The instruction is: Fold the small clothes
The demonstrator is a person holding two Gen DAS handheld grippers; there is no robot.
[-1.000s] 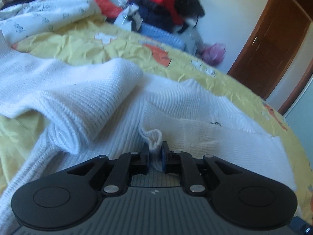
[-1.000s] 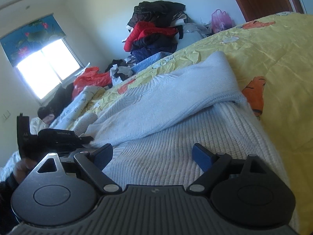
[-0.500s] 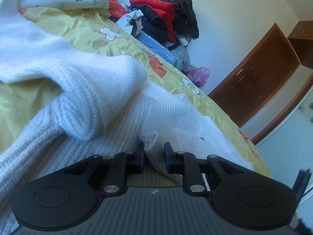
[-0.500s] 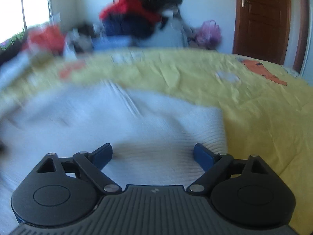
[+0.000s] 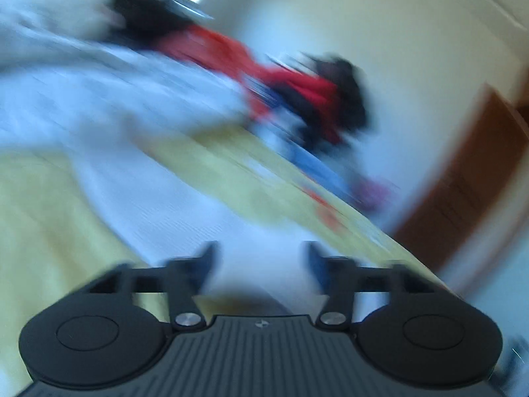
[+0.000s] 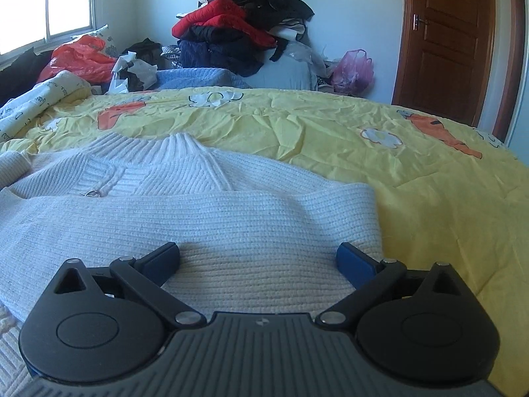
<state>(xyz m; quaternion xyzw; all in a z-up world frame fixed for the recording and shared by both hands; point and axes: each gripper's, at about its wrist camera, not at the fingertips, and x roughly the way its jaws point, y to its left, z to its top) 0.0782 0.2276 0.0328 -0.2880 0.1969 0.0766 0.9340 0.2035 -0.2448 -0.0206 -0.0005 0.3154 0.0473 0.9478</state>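
Observation:
A white knitted sweater (image 6: 205,205) lies on the yellow bedsheet (image 6: 380,165), with a sleeve folded across its body and the collar pointing away. My right gripper (image 6: 258,259) is open and empty, low over the folded sleeve. The left wrist view is heavily blurred. There my left gripper (image 5: 261,261) is open and empty, just above the white sweater (image 5: 185,205).
A pile of red, black and dark blue clothes (image 6: 244,33) stands against the far wall. A red bag (image 6: 82,56) and a printed white cloth (image 6: 36,99) lie at the left. A pink bag (image 6: 352,71) sits beside a brown door (image 6: 446,43).
My left gripper has opened and let go of the white sweater fold, and it is swinging fast. My right gripper has turned to face the sweater squarely and stays open.

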